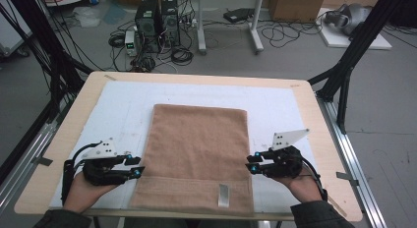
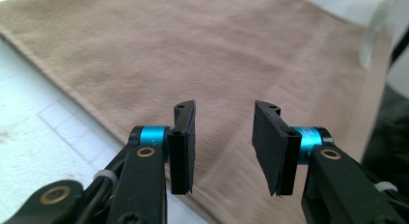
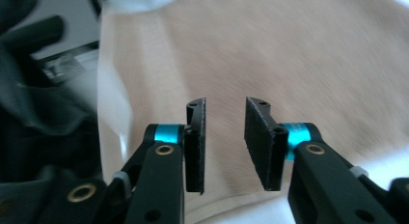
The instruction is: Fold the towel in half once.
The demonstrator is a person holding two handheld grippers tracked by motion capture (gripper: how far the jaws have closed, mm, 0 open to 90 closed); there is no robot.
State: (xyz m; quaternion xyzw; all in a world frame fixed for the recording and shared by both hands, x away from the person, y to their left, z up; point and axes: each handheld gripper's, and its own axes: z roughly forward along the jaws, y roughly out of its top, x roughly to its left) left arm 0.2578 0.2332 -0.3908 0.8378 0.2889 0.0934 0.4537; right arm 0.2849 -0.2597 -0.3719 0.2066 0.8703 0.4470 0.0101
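Tan terry-cloth towel [image 1: 196, 149] lies flat mid-table, near edge folded over. Left gripper [image 1: 139, 168] at its left edge, right gripper [image 1: 251, 165] at its right; both spread, nothing pinched.

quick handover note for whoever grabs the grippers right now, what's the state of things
Left gripper: open, nothing between the jaws, at the towel's left edge.
Right gripper: open, empty, at the towel's right edge.
Towel: brown, flat on the white mat, long way away from the person. Its near end is folded up into a band with a label on it.
Done: the first fold at the near end, by the look of it.
Left: probably further folds; neither gripper holds the towel now.
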